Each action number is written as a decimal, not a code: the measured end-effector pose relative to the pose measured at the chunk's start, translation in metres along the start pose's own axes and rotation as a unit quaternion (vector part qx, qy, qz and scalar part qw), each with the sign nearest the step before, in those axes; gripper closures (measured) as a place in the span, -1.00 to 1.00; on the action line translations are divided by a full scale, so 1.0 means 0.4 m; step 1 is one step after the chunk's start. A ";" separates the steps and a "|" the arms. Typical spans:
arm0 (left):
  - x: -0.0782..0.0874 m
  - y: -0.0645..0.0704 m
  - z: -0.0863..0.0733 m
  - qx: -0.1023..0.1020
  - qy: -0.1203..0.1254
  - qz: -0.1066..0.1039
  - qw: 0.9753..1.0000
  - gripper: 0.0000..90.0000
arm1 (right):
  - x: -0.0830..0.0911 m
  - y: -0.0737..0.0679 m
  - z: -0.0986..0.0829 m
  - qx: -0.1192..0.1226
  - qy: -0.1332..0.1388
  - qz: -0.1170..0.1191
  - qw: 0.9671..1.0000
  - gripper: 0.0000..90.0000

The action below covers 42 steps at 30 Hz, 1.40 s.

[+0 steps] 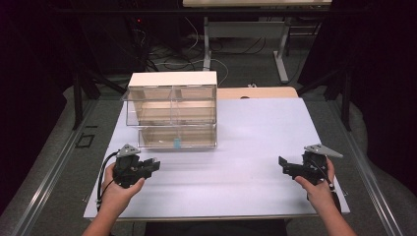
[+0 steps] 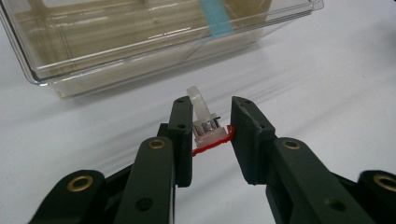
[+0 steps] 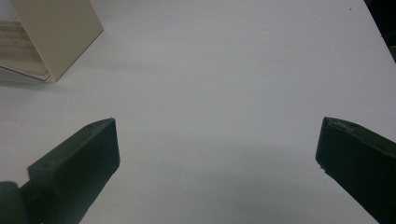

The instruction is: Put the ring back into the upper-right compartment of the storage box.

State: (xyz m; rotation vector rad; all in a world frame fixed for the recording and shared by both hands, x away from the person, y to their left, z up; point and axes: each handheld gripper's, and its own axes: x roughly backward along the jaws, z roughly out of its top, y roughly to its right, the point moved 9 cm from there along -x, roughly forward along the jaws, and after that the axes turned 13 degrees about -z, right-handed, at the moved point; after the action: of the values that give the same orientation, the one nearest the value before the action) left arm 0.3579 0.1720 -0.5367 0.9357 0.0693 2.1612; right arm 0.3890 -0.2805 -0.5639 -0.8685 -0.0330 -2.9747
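Lying pale and wide under dim light, tabletop (image 1: 255,147), dark floor and cables behind. Resting near the front left corner, left hand (image 1: 118,189) keeping the left gripper (image 2: 212,126) pointed at the drawer box (image 1: 172,110), jaws pinching a small clear clip (image 2: 204,122) (red wire at its base). Hovering near the front right corner, right gripper (image 3: 217,149), jaws spread wide with nothing between. Standing toward the back edge, left of centre, drawer box, bottom drawer (image 2: 140,37) bearing a blue tab (image 2: 215,18).
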 end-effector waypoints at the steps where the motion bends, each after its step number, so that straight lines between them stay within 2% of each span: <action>1: 0.001 0.003 0.002 0.002 0.001 0.000 1.000 0.57 | -0.001 0.000 0.000 0.002 0.000 0.001 1.000 -1.00; 9: 0.004 0.019 0.022 0.003 0.013 -0.004 1.000 0.57 | -0.001 -0.001 -0.003 0.002 -0.006 0.001 1.000 -1.00; 10: 0.005 0.021 0.025 0.003 0.015 -0.004 1.000 0.57 | 0.001 -0.004 -0.005 -0.004 -0.009 0.001 1.000 -1.00; 13: 0.010 0.027 0.036 0.002 0.021 -0.004 1.000 0.57 | -0.002 -0.002 -0.004 0.001 -0.004 -0.003 1.000 -1.00; 19: 0.022 0.043 0.057 0.000 0.034 -0.012 0.999 0.57 | -0.001 0.000 -0.007 0.005 -0.009 -0.002 1.000 -1.00; 20: 0.025 0.044 0.060 -0.006 0.033 -0.011 0.999 0.57 | -0.001 0.000 -0.006 0.004 -0.007 0.000 1.000 -1.00; 21: 0.024 0.048 0.064 0.001 0.040 -0.012 0.999 0.57 | -0.001 0.000 -0.007 0.004 -0.007 -0.001 1.000 -1.00; 24: 0.033 0.054 0.072 -0.008 0.038 -0.012 0.999 0.58 | 0.000 -0.001 -0.007 0.002 -0.008 0.001 1.000 -1.00; 31: 0.041 0.074 0.098 -0.005 0.059 -0.012 0.998 0.58 | 0.000 -0.001 -0.007 0.003 -0.007 0.001 1.000 -1.00; 42: 0.046 0.102 0.135 -0.016 0.067 -0.017 0.998 0.58 | 0.002 -0.001 -0.007 -0.002 -0.008 0.000 1.000 -1.00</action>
State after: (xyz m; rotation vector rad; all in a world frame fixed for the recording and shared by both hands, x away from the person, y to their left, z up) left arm 0.3588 0.1429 -0.4729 0.7662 0.1150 2.1858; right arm 0.3868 -0.2801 -0.5660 -0.8930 -0.0285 -2.9691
